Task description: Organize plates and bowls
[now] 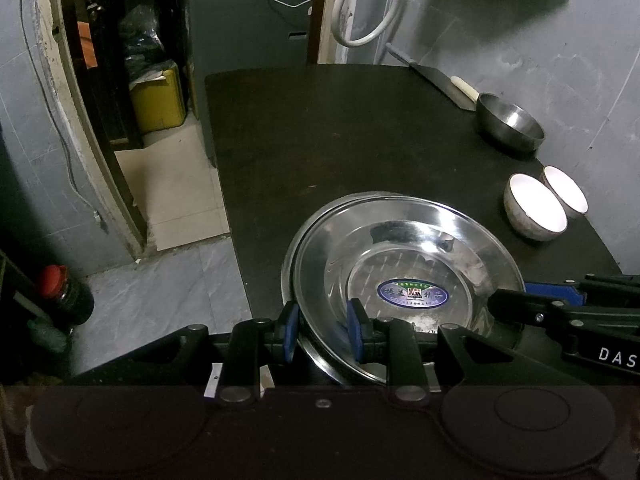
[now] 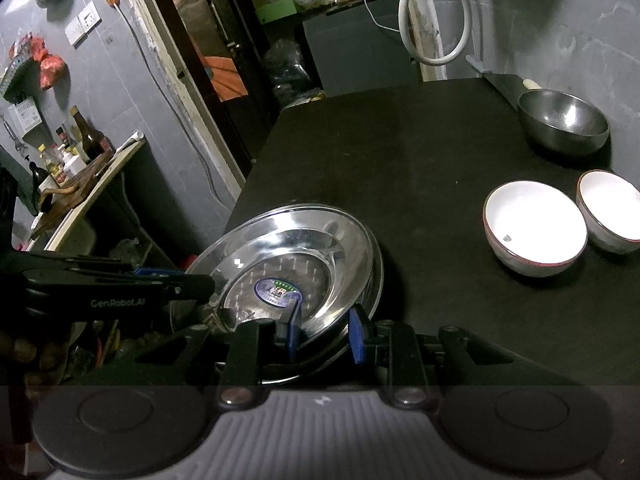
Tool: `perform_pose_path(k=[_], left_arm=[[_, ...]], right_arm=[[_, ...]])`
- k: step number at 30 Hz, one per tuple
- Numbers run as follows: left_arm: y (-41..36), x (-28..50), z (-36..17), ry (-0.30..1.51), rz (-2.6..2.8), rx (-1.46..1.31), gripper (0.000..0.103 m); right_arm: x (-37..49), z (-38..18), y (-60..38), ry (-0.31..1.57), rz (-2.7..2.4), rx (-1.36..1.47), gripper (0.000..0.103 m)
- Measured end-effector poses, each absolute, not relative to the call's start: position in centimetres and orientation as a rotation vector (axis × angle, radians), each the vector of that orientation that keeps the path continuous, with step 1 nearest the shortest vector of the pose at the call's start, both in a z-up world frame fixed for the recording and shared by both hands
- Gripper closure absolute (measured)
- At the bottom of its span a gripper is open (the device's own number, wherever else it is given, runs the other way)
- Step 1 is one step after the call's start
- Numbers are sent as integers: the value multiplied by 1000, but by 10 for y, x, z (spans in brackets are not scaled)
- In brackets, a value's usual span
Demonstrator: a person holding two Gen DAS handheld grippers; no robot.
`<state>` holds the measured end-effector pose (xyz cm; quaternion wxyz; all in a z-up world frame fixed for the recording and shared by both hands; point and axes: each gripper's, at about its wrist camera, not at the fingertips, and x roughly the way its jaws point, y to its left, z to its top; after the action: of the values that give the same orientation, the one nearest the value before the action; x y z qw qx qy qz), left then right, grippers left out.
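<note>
Steel plates (image 1: 408, 264): stiff, light, slick. Left hand-held gripper (image 1: 322, 332) and right hand-held gripper (image 2: 325, 330) each clamp near rim, opposite sides.

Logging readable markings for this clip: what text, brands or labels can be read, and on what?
"DAS": right gripper body, cut off by the frame edge.
"GenRobot.AI": left gripper body.
Oval sticker in the top steel plate: characters too blurred to read.
Small mark inside the near white bowl: too small.

The round steel plates (image 1: 404, 256), lower centre, are mirror-glossy metal. The black worktop (image 1: 340, 128) is matt. At right, two white ceramic bowls (image 2: 536, 228) look glazed, and the grey metal bowl (image 2: 564, 122) dull-brushed.
</note>
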<state>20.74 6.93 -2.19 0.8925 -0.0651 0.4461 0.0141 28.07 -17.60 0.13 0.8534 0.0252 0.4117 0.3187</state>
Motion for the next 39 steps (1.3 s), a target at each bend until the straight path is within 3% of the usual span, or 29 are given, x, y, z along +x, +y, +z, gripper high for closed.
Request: perform_pose_path(k=[29, 33, 35, 39], left_arm=[[61, 209, -23, 937, 18, -100, 76], [61, 210, -21, 936, 23, -96, 68], [61, 211, -20, 929, 29, -93, 60], [60, 212, -13, 893, 50, -90, 25]], right_arm=[[279, -2, -171, 873, 667, 25, 72], [280, -4, -171, 880, 660, 22, 70], [279, -6, -173, 882, 659, 27, 63], [278, -6, -178, 873, 649, 38, 44]])
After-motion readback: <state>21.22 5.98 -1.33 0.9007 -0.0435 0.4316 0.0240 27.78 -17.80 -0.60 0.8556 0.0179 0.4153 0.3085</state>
